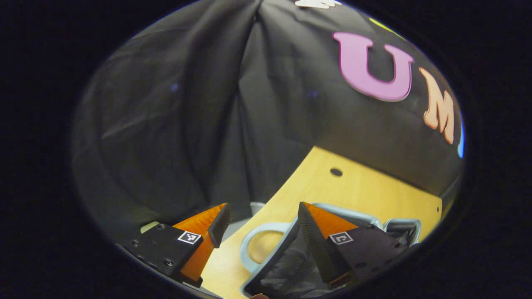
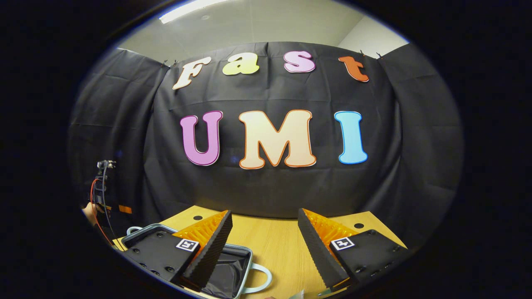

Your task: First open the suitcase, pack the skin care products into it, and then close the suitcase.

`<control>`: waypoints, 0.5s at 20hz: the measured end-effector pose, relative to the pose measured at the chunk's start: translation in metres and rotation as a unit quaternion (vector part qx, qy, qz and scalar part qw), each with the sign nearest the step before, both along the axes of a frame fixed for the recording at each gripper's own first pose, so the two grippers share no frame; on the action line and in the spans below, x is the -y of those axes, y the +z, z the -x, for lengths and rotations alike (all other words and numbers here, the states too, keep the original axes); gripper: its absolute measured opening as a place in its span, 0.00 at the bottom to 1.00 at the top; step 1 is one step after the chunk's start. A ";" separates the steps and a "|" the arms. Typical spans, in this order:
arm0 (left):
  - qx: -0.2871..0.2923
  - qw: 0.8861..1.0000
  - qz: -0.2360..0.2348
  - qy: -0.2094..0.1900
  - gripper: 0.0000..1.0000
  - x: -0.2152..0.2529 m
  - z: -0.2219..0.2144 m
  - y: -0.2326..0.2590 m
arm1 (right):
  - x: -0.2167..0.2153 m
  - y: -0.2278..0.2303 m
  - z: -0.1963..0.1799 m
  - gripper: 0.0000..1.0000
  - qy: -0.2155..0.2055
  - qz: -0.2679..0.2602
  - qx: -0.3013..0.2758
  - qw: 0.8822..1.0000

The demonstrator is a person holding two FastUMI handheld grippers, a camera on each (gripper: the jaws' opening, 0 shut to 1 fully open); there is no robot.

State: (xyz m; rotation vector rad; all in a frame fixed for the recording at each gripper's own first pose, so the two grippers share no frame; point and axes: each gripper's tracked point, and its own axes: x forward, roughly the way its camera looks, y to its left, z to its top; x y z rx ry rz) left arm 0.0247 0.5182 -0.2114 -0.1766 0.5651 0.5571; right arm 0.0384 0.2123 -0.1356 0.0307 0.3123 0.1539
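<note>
Claws gaping above an opened suitcase on a wooden bench.

Left claw [image 1: 259, 222] is hanging wide open with nothing between its fingers, over the near edge of the bench [image 1: 365, 187], where the suitcase [image 1: 286, 265] is lying open, its pale loop handle [image 1: 249, 245] and dark lining showing beneath the fingers. Right claw [image 2: 264, 230] is likewise standing spread and empty, hovering above the bench [image 2: 274, 245]; in the right gripper view the suitcase [image 2: 232, 265] is sitting at the near left, lid up, handle [image 2: 259, 278] pointing right.
</note>
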 end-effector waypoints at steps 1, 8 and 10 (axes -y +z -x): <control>0.028 1.000 -0.009 -0.001 0.96 0.010 0.000 0.019 | 0.005 0.000 0.000 1.00 0.003 0.000 0.004 1.000; 0.115 0.988 -0.050 -0.084 0.95 0.083 0.031 0.107 | 0.047 -0.003 0.005 0.99 0.017 -0.001 0.007 1.000; 0.122 0.985 -0.045 -0.114 0.95 0.105 0.039 0.119 | 0.064 -0.001 0.006 0.99 0.017 -0.003 0.010 1.000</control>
